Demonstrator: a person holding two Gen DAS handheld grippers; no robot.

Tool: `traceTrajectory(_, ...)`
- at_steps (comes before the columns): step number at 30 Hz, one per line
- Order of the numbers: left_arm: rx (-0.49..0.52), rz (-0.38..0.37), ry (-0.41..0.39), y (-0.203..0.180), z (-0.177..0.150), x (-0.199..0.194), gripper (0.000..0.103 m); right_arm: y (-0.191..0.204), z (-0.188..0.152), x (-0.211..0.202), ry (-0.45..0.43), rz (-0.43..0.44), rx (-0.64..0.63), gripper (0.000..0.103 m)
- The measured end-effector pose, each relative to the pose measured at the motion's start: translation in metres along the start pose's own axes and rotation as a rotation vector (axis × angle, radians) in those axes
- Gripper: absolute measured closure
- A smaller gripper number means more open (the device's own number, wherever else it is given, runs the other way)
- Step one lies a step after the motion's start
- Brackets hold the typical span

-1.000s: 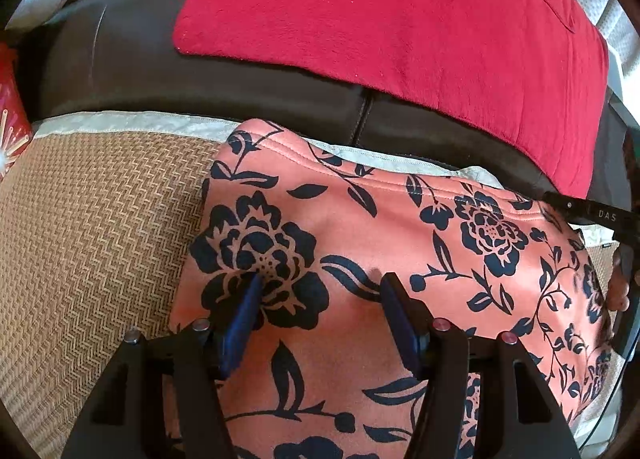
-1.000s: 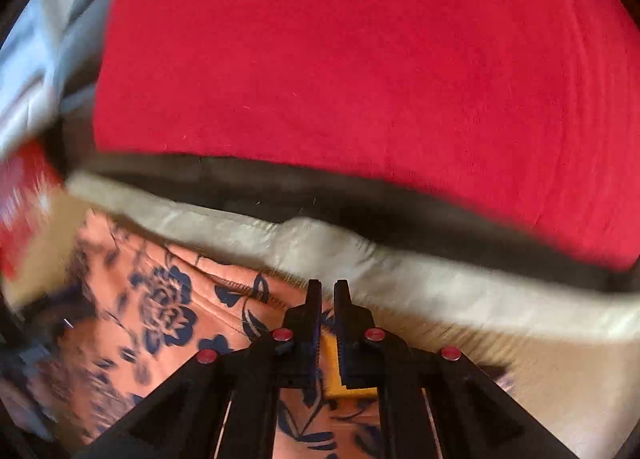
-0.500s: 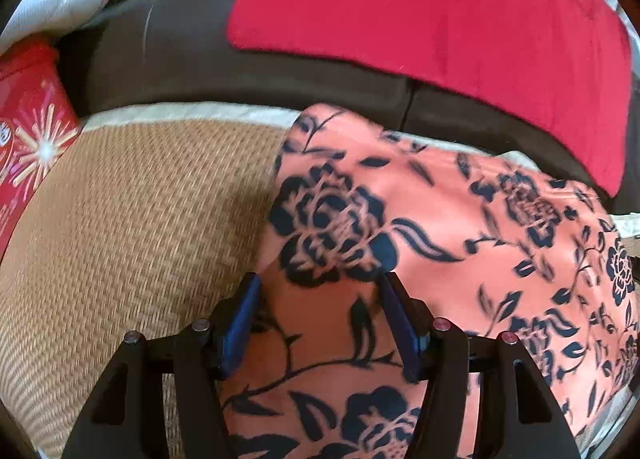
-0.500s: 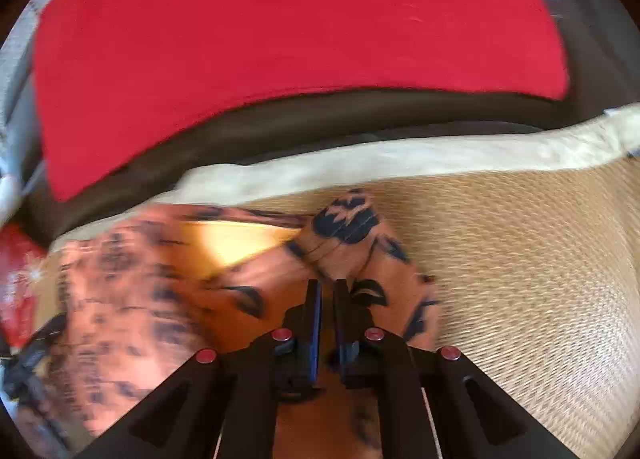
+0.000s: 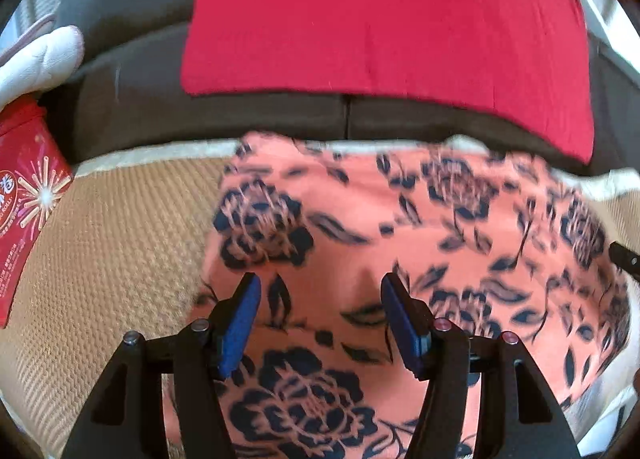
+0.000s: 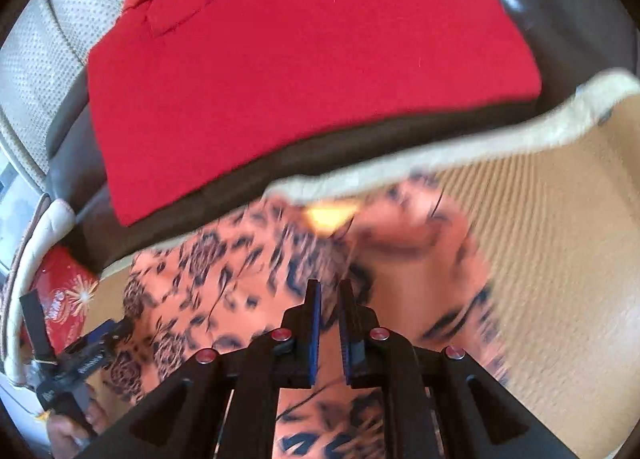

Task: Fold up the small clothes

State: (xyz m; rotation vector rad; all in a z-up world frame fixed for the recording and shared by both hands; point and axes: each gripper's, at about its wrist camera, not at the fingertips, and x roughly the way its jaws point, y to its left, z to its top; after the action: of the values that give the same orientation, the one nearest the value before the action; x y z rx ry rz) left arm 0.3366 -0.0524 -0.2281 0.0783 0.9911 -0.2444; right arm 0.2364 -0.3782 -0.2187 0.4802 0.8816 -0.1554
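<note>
An orange garment (image 5: 360, 227) with dark blue flowers lies spread on a woven mat (image 5: 100, 259). My left gripper (image 5: 320, 279) hovers open over its left part, with nothing between the blue pads. In the right wrist view the garment (image 6: 224, 279) is blurred, and its right end is bunched into a raised fold (image 6: 404, 239). My right gripper (image 6: 330, 285) stands over that end with a narrow gap. Its jaws are opening, with cloth still between them. The left gripper (image 6: 100, 339) also shows at lower left, held by a hand (image 6: 68, 427).
A red cloth (image 5: 380, 27) drapes over the dark sofa back (image 5: 140, 107) behind the mat's cream edge (image 6: 460, 151). A red printed box (image 5: 24, 199) and a white cushion (image 5: 36, 59) sit at the left. Bare mat (image 6: 560, 239) lies to the garment's right.
My right gripper has rolled and swept sideways, taking the garment's end with it across the mat. The left gripper has shifted and lifted slightly, still open, so more of the garment shows.
</note>
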Motion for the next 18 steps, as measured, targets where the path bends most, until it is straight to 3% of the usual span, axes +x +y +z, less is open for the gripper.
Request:
traceTrajectory(3,0.014,0.053,0.097,0.000,-0.013,0.017,0.039,-0.025,-0.026,0.025,0.089,-0.051,0.108,0.093)
traceTrajectory(5,0.026,0.063,0.093,-0.001,-0.015,0.012,0.039,-0.036,-0.039,0.016,0.025,0.017,0.160,0.093)
traceTrajectory(8,0.015,0.057,0.053,0.000,-0.023,-0.010,0.039,-0.032,-0.043,-0.004,0.035,0.033,0.133,0.091)
traceTrajectory(11,0.002,0.038,0.022,0.001,-0.039,-0.032,0.039,-0.030,-0.045,-0.030,-0.034,0.094,0.138,0.090)
traceTrajectory(13,0.010,0.052,0.030,0.000,-0.052,-0.037,0.034,-0.023,-0.048,-0.038,-0.055,0.131,0.130,0.078)
traceTrajectory(14,0.014,0.073,0.053,0.000,-0.059,-0.035,0.029,-0.019,-0.049,-0.039,-0.050,0.138,0.128,0.056)
traceTrajectory(15,0.018,0.094,0.085,-0.001,-0.065,-0.030,0.028,-0.016,-0.052,-0.036,-0.036,0.141,0.129,0.025)
traceTrajectory(18,0.056,0.125,0.093,-0.011,-0.071,-0.024,0.026,-0.012,-0.063,-0.009,0.014,0.112,0.140,0.025)
